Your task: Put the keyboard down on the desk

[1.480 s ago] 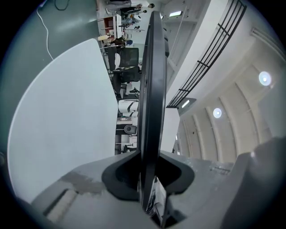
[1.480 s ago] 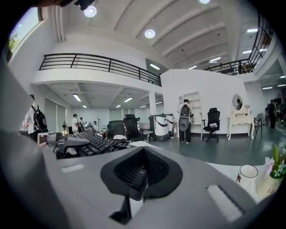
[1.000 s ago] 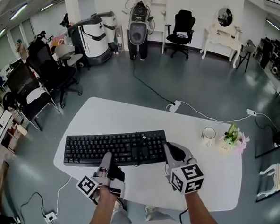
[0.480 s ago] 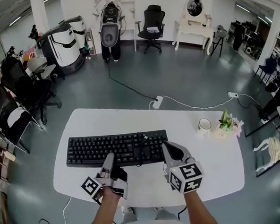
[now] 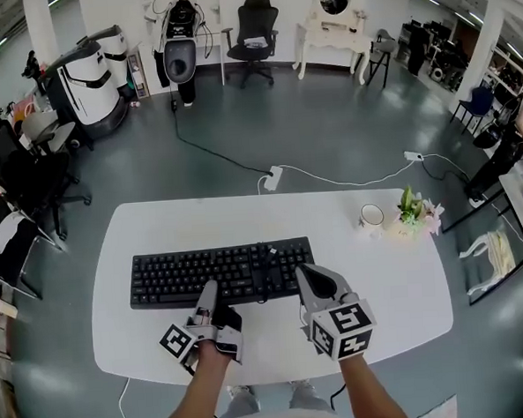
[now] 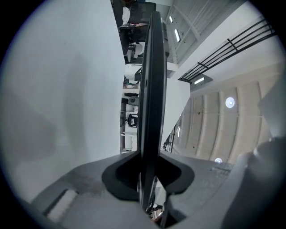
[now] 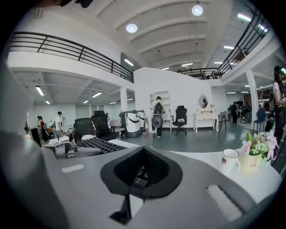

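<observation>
A black keyboard [image 5: 221, 272] lies across the middle of the white desk [image 5: 372, 276]. My left gripper [image 5: 209, 291] is at its near edge, left of centre. In the left gripper view the keyboard [image 6: 149, 89] stands edge-on between the jaws, and the left gripper [image 6: 149, 179] is shut on that edge. My right gripper [image 5: 302, 272] points at the keyboard's near right end with its jaws together. In the right gripper view keys [image 7: 96, 143] stretch off to the left, a few keys show through the hollow of the right gripper [image 7: 134, 179], and nothing is plainly gripped.
A white mug [image 5: 371, 215] and a small pot of flowers [image 5: 412, 208] stand at the desk's far right. A power strip [image 5: 271, 177] and cables lie on the floor behind the desk. Office chairs [image 5: 30, 174] crowd the left side.
The head view has swung a little, so the room has shifted in the picture. Keyboard and both grippers keep the same places on the desk.
</observation>
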A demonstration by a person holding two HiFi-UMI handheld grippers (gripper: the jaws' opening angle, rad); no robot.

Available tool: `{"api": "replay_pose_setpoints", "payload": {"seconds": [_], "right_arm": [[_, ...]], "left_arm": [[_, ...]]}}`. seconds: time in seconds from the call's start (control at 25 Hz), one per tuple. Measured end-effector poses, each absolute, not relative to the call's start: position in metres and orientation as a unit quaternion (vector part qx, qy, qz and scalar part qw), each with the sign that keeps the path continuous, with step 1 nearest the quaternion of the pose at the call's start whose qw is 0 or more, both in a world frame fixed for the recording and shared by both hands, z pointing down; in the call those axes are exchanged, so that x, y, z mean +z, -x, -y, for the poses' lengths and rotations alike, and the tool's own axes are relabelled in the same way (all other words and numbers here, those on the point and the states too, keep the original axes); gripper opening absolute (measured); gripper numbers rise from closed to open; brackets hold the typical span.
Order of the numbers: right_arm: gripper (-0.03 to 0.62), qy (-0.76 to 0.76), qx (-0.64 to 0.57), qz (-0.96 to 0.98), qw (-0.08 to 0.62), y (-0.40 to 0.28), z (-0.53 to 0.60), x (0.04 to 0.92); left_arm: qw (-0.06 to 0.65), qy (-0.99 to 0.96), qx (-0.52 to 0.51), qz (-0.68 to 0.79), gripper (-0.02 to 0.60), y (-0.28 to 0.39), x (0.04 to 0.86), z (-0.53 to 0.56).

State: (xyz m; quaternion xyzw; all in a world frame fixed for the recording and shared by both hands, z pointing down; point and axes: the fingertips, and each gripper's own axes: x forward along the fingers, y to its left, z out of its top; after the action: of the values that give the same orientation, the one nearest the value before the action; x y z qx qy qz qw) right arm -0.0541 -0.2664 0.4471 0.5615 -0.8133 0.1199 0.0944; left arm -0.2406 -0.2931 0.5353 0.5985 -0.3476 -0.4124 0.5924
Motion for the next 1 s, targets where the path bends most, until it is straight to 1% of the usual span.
{"api": "replay_pose_setpoints", "payload": {"seconds": [0.64, 1.0], "right_arm": [[0.0, -0.552, 0.156, 0.81, 0.12, 0.069, 0.266, 0.487], [0.0, -0.553, 0.168, 0.806, 0.126, 0.059, 0.264, 0.5]], "left_arm": [[0.637, -0.562, -0.379, 0.367, 0.083, 0.221, 0.603, 0.305], [0.65, -0.546, -0.359, 0.388, 0.084, 0.218, 0.63, 0.301]]}}
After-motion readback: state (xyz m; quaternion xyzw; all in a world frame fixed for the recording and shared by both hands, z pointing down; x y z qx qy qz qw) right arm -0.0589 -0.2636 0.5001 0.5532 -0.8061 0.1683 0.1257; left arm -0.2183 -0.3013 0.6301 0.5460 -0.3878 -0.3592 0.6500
